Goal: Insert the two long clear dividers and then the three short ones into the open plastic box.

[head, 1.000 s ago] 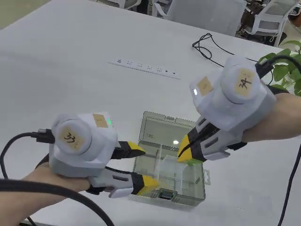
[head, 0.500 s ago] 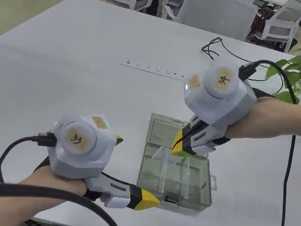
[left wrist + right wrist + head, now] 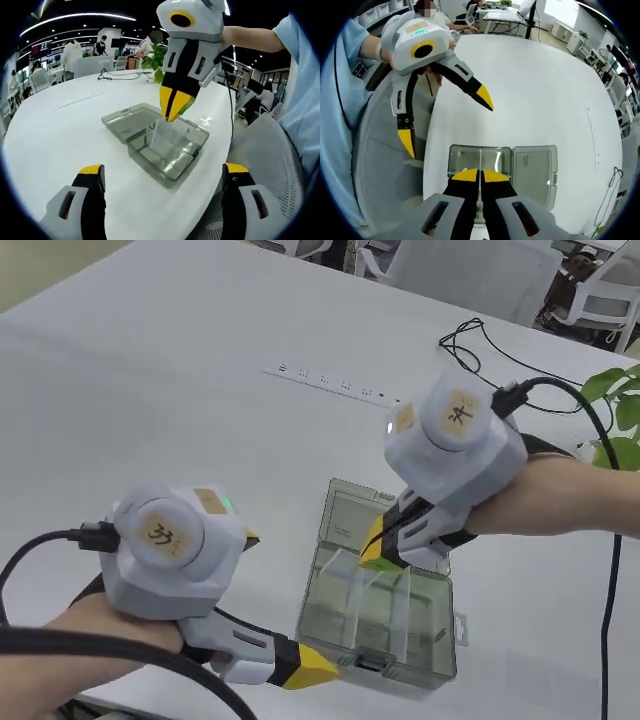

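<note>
The open clear plastic box [image 3: 420, 672] lies on the white table, its lid [image 3: 352, 512] folded flat behind it. My right gripper [image 3: 372, 555] is shut on a clear divider [image 3: 166, 136], held upright over the base's far side near the hinge, its lower edge down inside the box [image 3: 172, 170]. Other clear dividers [image 3: 400, 608] stand in the base. In the right gripper view the shut right gripper [image 3: 480, 175] pinches the divider edge-on above the box [image 3: 457, 159]. My left gripper [image 3: 280, 605] is wide open to the left of the box, holding nothing, with the left gripper [image 3: 163, 170] facing the box.
A white power strip [image 3: 340, 387] lies farther back on the table. A black cable [image 3: 480, 340] coils at the back right, next to a green plant [image 3: 620, 405]. The table's near edge runs just below the box. Chairs and people stand beyond the table.
My left gripper has pulled back from the box to the left. My right gripper has carried the divider toward the hinge side of the base. The head camera shifted as well.
</note>
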`<state>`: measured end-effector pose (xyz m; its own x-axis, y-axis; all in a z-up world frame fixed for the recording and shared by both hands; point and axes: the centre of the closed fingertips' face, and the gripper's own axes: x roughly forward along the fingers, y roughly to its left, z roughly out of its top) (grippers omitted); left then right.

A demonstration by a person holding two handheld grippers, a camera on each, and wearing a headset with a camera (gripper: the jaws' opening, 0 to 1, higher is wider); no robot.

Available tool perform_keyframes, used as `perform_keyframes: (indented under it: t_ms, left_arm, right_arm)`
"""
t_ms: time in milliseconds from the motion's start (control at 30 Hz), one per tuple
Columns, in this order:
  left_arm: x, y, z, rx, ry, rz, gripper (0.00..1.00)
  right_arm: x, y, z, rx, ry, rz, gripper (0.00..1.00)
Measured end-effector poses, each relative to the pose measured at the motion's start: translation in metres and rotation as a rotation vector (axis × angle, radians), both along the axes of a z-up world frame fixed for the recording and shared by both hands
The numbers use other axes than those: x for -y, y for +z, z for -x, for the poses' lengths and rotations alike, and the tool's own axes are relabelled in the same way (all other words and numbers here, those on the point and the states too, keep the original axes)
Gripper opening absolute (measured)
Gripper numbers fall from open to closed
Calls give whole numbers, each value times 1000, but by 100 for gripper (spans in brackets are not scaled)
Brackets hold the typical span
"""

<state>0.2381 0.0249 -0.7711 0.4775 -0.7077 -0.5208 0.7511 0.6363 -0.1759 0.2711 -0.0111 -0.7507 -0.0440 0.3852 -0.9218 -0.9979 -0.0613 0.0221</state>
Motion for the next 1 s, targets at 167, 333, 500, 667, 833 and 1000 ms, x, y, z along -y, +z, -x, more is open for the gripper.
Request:
perform_keyframes:
  t_ms: [167,333,500,667,833,1000]
  left_arm:
    - [0,-2,1,-5,-2,1,98]
    - [1,-2,1,-9,-3,5,97]
    - [0,-3,1,-11,-2,5,97]
    - [1,-3,1,-11,-3,8,96]
    - [1,-3,2,-13,-1,11,95]
    - [0,-3,2,-14,0,12,95]
  right_arm:
    - [0,-1,-2,-4,-6,-5,2]
    - [-1,-1,0,-20,-16,-6,2]
    - [-1,0,2,-23,-7,-3,2]
    - [-1,-2,-1,-3,-8,-4,2]
    - [-4,-1,-1,-4,-15,-12,2]
    - [-7,-2,1,-15,-12,-16,2]
